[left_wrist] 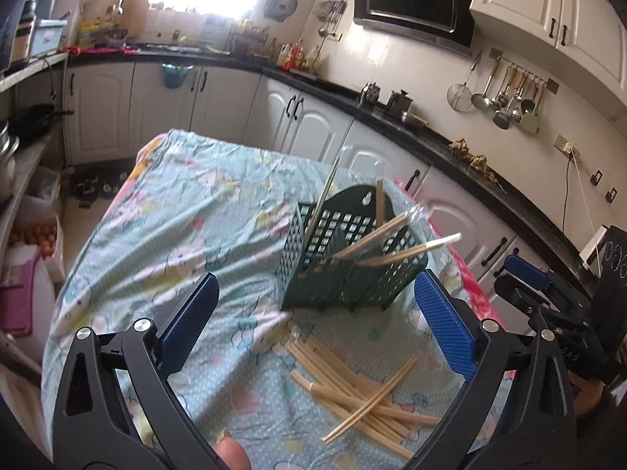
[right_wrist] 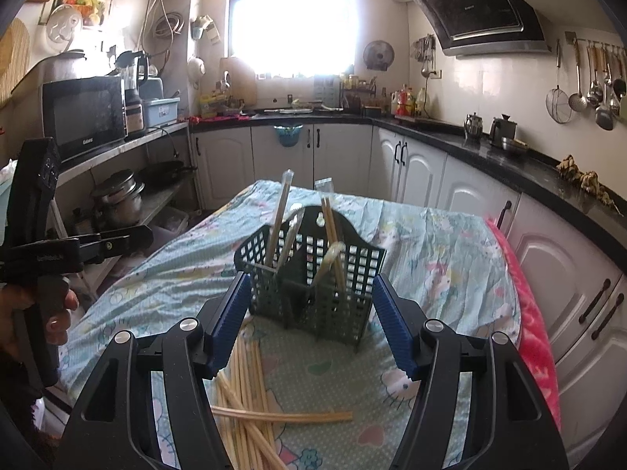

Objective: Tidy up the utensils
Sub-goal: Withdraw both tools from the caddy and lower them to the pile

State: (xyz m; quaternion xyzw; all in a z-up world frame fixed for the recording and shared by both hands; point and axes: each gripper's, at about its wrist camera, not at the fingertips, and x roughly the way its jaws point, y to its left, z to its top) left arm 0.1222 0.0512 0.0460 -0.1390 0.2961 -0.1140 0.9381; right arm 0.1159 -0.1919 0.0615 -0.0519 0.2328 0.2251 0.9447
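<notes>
A dark green slotted utensil basket [left_wrist: 345,262] stands on the table with several chopsticks [left_wrist: 388,237] leaning in its compartments. It also shows in the right wrist view [right_wrist: 309,278]. A loose pile of bamboo chopsticks [left_wrist: 364,391] lies on the cloth in front of it, also seen in the right wrist view [right_wrist: 250,403]. My left gripper [left_wrist: 317,325] is open and empty, above the pile and short of the basket. My right gripper [right_wrist: 311,323] is open and empty, its blue fingertips either side of the basket's near face.
The table carries a light blue patterned cloth [left_wrist: 176,215] with a pink cloth edge [right_wrist: 537,337] at the right. White cabinets [right_wrist: 423,164] and a black counter [right_wrist: 509,156] run behind and right. Shelves with pots [right_wrist: 121,196] stand left.
</notes>
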